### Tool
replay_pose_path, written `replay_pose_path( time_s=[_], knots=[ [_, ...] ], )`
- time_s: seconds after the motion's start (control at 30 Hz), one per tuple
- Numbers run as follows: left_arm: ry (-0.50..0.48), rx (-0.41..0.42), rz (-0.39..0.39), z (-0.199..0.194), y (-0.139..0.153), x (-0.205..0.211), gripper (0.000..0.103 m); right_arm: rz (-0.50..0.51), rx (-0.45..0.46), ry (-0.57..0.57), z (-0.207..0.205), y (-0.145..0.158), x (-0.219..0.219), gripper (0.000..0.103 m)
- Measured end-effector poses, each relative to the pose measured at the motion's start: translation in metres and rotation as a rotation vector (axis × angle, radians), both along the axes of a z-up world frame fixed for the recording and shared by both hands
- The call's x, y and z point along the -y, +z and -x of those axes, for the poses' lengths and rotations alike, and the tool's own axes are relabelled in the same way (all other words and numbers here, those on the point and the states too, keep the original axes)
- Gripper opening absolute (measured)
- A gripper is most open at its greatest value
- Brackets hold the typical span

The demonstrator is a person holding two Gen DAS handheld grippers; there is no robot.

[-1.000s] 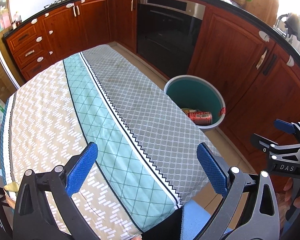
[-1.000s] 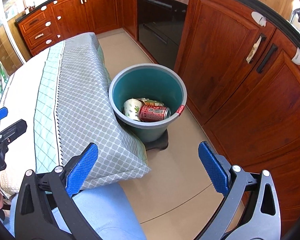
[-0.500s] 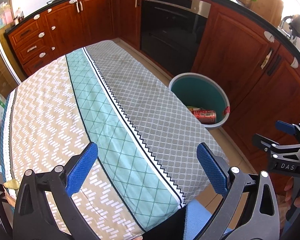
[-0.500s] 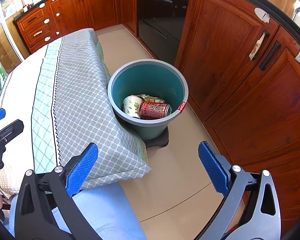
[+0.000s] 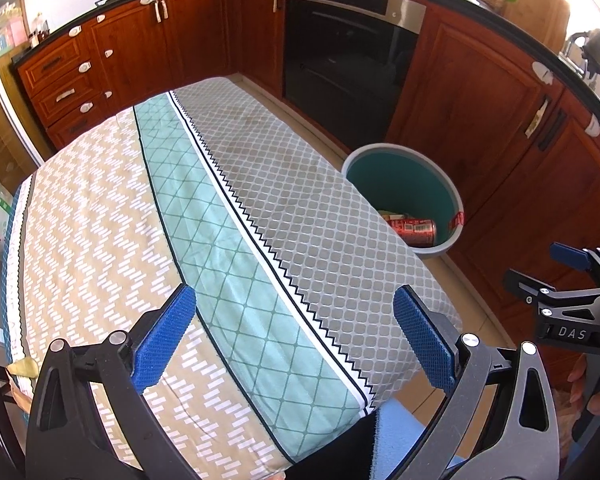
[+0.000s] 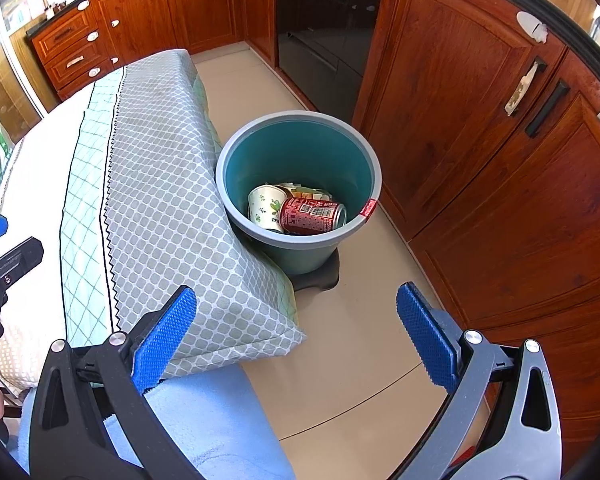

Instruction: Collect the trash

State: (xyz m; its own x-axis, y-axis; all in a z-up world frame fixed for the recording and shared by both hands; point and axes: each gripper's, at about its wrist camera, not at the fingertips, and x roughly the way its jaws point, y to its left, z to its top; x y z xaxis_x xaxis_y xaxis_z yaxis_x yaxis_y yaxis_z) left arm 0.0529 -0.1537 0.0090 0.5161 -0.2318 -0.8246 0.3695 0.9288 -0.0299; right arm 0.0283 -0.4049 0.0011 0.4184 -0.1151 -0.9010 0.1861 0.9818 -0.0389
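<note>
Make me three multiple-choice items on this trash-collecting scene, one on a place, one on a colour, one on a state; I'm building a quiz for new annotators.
1. Where is the red can?
A. On the tablecloth
B. Inside the bucket
C. On the floor beside the oven

2. What colour is the inside of the bucket?
A. Teal
B. Yellow
C. White

3. How does the right claw stand?
A. Shut on the can
B. Shut on the paper cup
C. Open and holding nothing

Answers: 1 B, the can lies on its side in the bucket next to the paper cup. 2 A, the inner wall is teal under a grey rim. 3 C, its blue pads are wide apart with only floor between them.
</note>
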Motion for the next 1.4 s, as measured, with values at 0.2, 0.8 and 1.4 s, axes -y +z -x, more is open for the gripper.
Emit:
replay_pose_path(
  time_s=[0.2, 0.8, 1.4],
  knots=[
    [0.007, -0.007, -0.006, -0.001, -0.002, 0.000, 0.099, -0.009, -0.009, 0.005, 0.000, -0.004, -0.001, 0.096],
    [0.009, -0.004, -0.009, 0.001, -0.005, 0.001, 0.099, -0.024, -0.030, 0.002, -0.001, -0.015, -0.002, 0.096],
    [0.028, -0.025, -0.024, -0.003, -0.011, 0.002, 0.099, -0.029, -0.032, -0.002, -0.002, -0.016, -0.002, 0.096]
  ],
)
